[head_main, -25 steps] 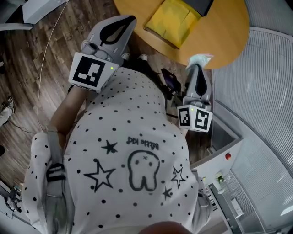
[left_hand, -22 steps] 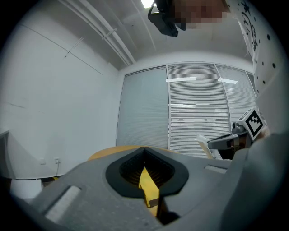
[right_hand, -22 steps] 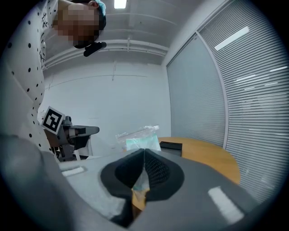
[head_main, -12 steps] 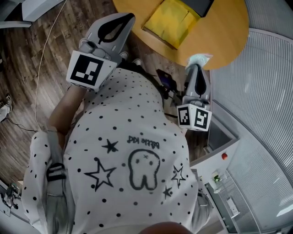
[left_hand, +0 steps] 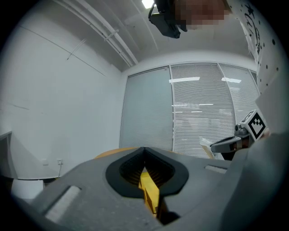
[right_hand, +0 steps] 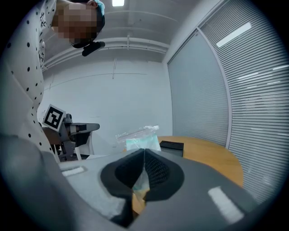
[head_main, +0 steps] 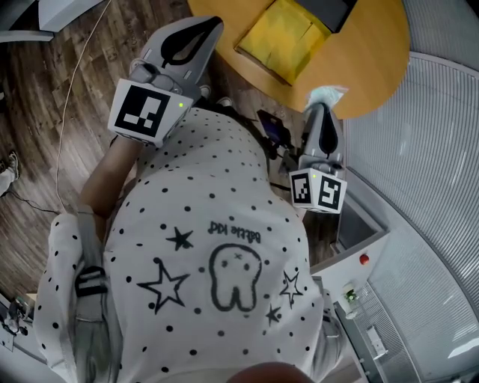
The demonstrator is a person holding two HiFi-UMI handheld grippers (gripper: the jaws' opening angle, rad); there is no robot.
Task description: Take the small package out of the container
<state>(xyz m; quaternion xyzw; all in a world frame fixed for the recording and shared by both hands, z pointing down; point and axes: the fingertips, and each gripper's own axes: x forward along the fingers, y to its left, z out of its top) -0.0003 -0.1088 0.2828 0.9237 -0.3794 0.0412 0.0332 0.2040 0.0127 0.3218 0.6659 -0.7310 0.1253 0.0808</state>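
Observation:
My right gripper [head_main: 322,107] is shut on a small clear package [head_main: 328,95] with a pale teal insert. It holds the package in the air at the near edge of the round wooden table [head_main: 370,63]. In the right gripper view the package [right_hand: 139,138] sticks up past the closed jaws [right_hand: 143,154]. The yellow container [head_main: 283,36] lies on the table, farther in and to the left. My left gripper [head_main: 212,28] hangs beside the table's left edge, shut with nothing in it. In the left gripper view a strip of yellow shows behind its closed jaws [left_hand: 144,151].
A flat black item [head_main: 331,9] lies on the table behind the yellow container, also seen as a black item [right_hand: 171,145]. Dark wood floor with a thin white cable [head_main: 75,82] is on the left. Blind-covered glass walls [head_main: 441,149] and a white cabinet [head_main: 367,239] stand on the right.
Almost nothing: both grippers hold their places, and the view has shifted slightly. The package stays in the right jaws.

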